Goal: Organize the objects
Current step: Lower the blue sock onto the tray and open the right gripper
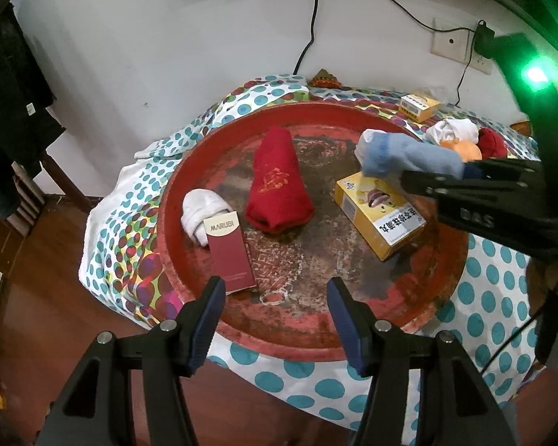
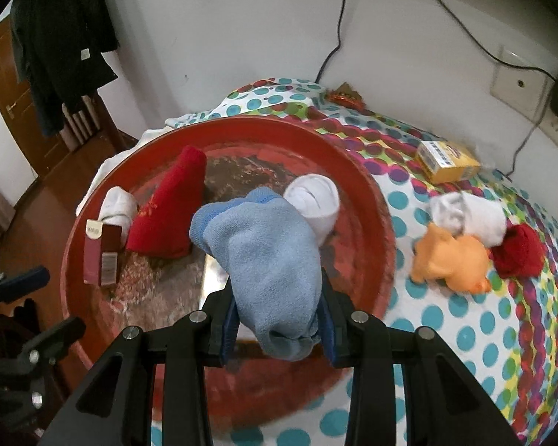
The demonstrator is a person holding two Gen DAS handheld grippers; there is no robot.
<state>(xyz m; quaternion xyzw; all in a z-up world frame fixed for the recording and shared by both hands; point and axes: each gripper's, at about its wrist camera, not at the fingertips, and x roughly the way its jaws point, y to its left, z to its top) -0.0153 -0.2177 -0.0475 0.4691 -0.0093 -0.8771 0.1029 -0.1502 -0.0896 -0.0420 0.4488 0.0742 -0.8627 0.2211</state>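
- right tool (image 2: 277, 329) is clamped on a rolled blue-and-white sock (image 2: 264, 252), hanging over the round red tray (image 2: 368, 200)
- left tool (image 1: 275, 321) sits half open with nothing in it, at the tray's 6 o'clock rim
- on the tray: red sock (image 1: 277, 182) near center, white sock (image 1: 201, 215) and maroon box (image 1: 230, 254) around 9 o'clock, yellow box (image 1: 379, 215) at 3

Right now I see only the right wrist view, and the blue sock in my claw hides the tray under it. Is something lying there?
Observer: Yes. A yellow box lies on the red tray, beneath the blue sock.
Operator: Is the left claw holding anything? I see only its edge.
Observer: No. It is open and empty, over the tray's near rim.
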